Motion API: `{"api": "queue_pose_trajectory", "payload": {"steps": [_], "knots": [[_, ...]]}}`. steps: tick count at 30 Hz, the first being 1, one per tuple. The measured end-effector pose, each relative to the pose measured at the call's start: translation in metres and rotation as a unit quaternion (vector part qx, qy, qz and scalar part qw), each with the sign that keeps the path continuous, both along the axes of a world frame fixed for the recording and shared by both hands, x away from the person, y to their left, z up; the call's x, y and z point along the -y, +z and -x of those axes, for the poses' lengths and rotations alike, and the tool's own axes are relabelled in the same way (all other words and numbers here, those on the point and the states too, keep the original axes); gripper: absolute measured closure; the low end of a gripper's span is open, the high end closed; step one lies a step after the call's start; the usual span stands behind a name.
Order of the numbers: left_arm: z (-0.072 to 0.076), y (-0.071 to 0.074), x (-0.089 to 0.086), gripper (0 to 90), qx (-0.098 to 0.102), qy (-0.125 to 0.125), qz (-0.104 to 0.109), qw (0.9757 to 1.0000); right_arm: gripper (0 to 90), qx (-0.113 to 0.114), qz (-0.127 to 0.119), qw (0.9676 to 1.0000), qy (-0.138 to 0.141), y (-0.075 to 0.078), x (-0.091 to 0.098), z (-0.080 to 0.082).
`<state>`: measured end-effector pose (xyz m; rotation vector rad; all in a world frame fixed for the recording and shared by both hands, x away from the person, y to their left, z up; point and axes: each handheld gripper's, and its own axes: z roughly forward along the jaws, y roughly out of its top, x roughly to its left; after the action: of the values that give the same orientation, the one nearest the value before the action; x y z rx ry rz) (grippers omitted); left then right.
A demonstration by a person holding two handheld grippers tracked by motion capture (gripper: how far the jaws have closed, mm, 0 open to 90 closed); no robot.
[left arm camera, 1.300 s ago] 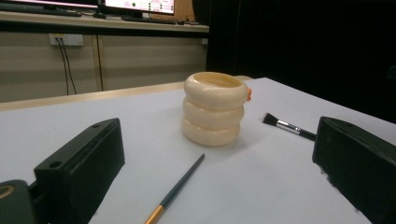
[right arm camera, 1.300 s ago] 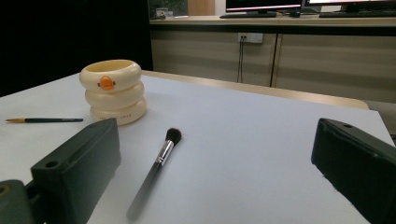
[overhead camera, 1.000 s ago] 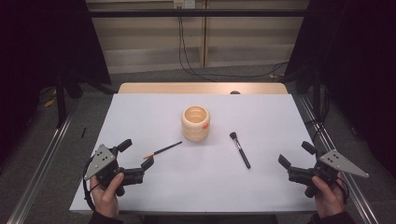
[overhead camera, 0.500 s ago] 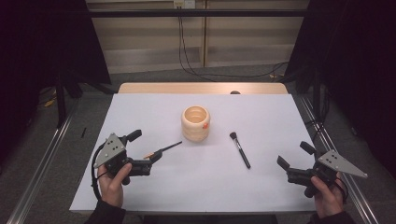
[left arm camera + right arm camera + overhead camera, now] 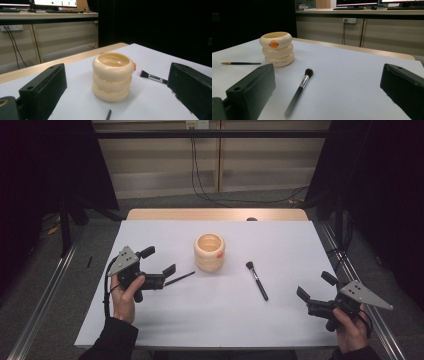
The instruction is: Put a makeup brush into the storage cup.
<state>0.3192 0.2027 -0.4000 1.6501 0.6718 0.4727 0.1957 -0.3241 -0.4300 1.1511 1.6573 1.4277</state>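
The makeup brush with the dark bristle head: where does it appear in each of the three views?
High view: the makeup brush lies right of centre, right of the cream ringed holder.
Left gripper view: its bristle head and ferrule show at the right, beside that gripper's right-hand jaw.
Right gripper view: it lies low in the centre, bristles pointing away.
Shared landmark: the cream ringed holder.

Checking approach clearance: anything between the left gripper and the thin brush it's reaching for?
Nothing visible. The left gripper is open, with the thin brush lying on bare table just off its jaws. The cup stands beyond.
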Motion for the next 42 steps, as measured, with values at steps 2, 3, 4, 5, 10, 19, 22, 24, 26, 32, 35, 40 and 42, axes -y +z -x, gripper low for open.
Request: {"api": "queue_pose_trajectory", "payload": {"steps": [2, 3, 4, 5, 10, 19, 22, 24, 26, 32, 35, 40, 42], "knots": [[-0.006, 0.004, 0.002, 2.4, 0.006, -0.005, -0.001, 1.0000, 0.0, -0.002, -0.007, 1.0000, 0.002, 0.000, 0.001, 0.000], [-0.009, 0.006, 0.003, 2.4, 0.011, 0.002, -0.001, 0.9999, 0.0, -0.003, -0.008, 1.0000, 0.002, 0.000, 0.001, 0.000], [-0.009, 0.006, 0.003, 2.3, 0.011, 0.002, -0.001, 0.9999, 0.0, -0.005, -0.011, 0.9999, 0.001, 0.000, 0.000, 0.000], [-0.015, 0.012, 0.004, 2.3, 0.013, -0.004, 0.000, 0.9999, 0.0, -0.005, -0.006, 1.0000, 0.002, 0.000, 0.001, 0.000], [-0.024, 0.017, 0.006, 2.3, 0.020, -0.007, 0.003, 0.9998, 0.0, -0.006, -0.008, 0.9999, 0.002, -0.001, 0.001, -0.001], [-0.049, 0.025, 0.016, 2.4, 0.027, 0.004, 0.013, 0.9995, 0.0, -0.007, -0.007, 0.9999, 0.003, -0.001, 0.001, -0.001], [-0.051, 0.022, 0.015, 1.9, 0.021, -0.002, -0.003, 0.9998, 0.0, -0.008, -0.009, 0.9999, 0.004, -0.001, 0.001, 0.000], [-0.053, 0.020, 0.015, 1.7, 0.009, -0.001, -0.006, 0.9999, 0.0, -0.007, -0.009, 0.9999, 0.005, -0.001, 0.001, 0.000], [-0.054, 0.019, 0.016, 1.6, 0.009, 0.000, -0.019, 0.9998, 0.0, -0.007, -0.009, 0.9999, 0.006, -0.001, 0.000, -0.001], [-0.056, 0.016, 0.018, 2.2, -0.020, 0.012, -0.041, 0.9989, 0.0, -0.011, -0.007, 0.9999, 0.009, -0.001, 0.000, -0.001], [-0.058, 0.018, 0.015, 3.9, -0.031, 0.004, -0.061, 0.9977, 0.0, -0.011, -0.007, 0.9999, 0.009, -0.001, 0.000, -0.002], [-0.058, 0.020, 0.016, 5.4, -0.035, 0.005, -0.100, 0.9944, 0.0, -0.012, -0.010, 0.9998, 0.011, -0.002, -0.001, -0.002], [-0.059, 0.020, 0.017, 5.0, -0.042, 0.002, -0.112, 0.9928, 0.0, -0.013, -0.005, 0.9998, 0.015, -0.002, -0.001, -0.002]]}}
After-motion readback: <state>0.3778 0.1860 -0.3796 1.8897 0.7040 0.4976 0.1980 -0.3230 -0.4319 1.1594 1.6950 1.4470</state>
